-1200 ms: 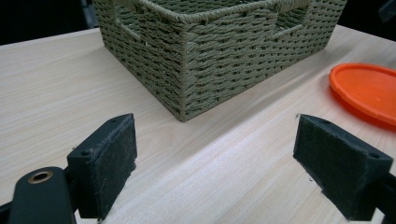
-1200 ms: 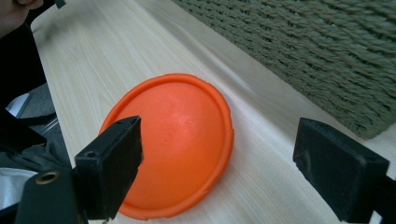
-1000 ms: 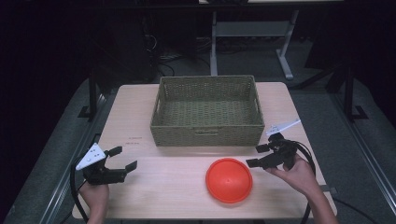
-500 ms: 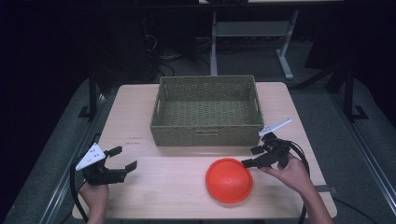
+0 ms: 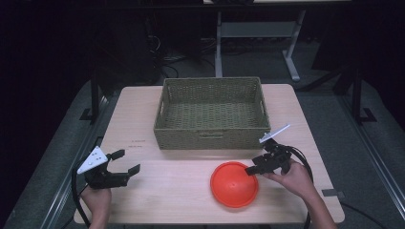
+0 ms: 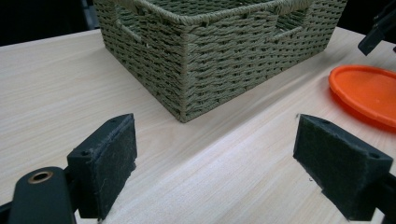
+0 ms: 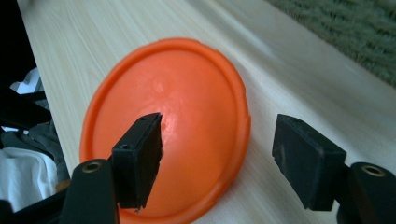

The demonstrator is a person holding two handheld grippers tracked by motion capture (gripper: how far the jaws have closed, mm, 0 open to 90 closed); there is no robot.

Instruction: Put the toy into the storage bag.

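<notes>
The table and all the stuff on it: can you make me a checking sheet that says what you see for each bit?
Surface: pale wooden table, bare apart from the job's things.
Job's things: orange disc lying dome up near the front edge; woven basket behind it, nothing inside.
Clutter: nothing seen on the table.
Grippers: left tool open, held over the front left of the table, nothing between its pads. Right tool open, its jaws have just been closing, one pad above the disc, one beyond its rim, not yet pressing.
Cables: one black cable trails from the left tool, another from the right.
Surroundings: dark room, grey floor, a pale metal stand behind the table.
</notes>
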